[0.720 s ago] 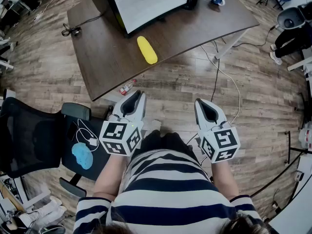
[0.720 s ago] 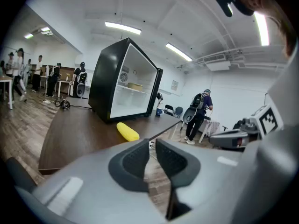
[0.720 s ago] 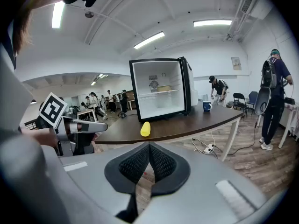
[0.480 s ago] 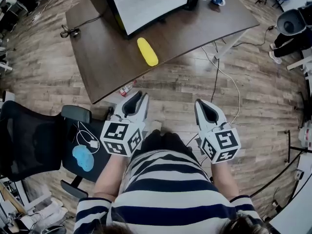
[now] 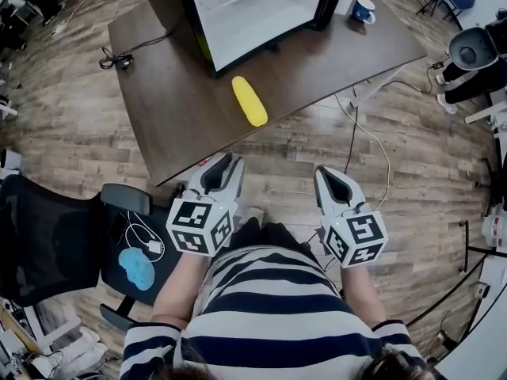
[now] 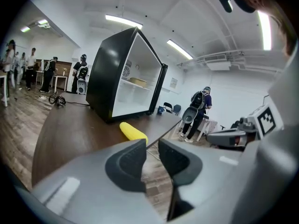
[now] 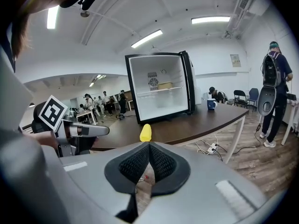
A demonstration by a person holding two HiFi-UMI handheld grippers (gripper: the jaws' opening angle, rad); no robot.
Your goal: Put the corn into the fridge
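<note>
A yellow corn cob (image 5: 249,101) lies on the dark brown table (image 5: 174,117), near its front edge. Behind it stands a black fridge (image 5: 253,6) with its door open and a white inside. Both grippers are held low in front of the person, short of the table and apart from the corn. My left gripper (image 5: 224,163) has a narrow gap between its jaws and holds nothing; the corn (image 6: 133,132) shows just beyond its tips (image 6: 152,143). My right gripper (image 5: 327,176) is shut and empty, with the corn (image 7: 145,133) straight ahead above its tips (image 7: 149,146).
A blue mug (image 5: 364,10) stands on the table's right end beside the fridge. A black cable (image 5: 115,56) lies at the table's left. A black office chair (image 5: 55,228) is at the left. Cords (image 5: 372,133) trail on the wooden floor. A person with a backpack (image 7: 272,87) stands at the right.
The table, corn and fridge have come nearer and lower in the head view. Both grippers have edged forward towards the table edge. Their jaws look unchanged.
</note>
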